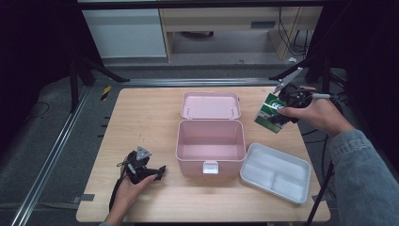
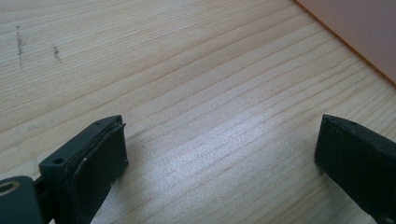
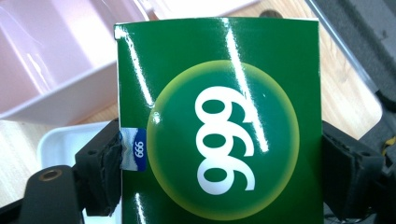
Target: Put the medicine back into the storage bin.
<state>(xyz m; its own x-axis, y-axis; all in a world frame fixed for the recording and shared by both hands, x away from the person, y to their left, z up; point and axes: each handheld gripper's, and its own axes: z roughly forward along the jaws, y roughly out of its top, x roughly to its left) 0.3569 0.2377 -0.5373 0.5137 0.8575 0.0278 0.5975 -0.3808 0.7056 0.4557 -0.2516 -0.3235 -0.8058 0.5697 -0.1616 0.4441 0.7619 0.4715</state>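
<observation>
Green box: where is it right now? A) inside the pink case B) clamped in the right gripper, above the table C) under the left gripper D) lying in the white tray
B: the right gripper has both pads on the sides of the green box, held up beyond the white tray.

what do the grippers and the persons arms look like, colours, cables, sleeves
Both grippers are black with two blocky jaws faced with dark flat pads. The left gripper carries a grey three-cornered plate on top, and a black cable trails from it along the forearm. The right gripper has a similar grey plate. The right arm wears a blue denim sleeve.
</observation>
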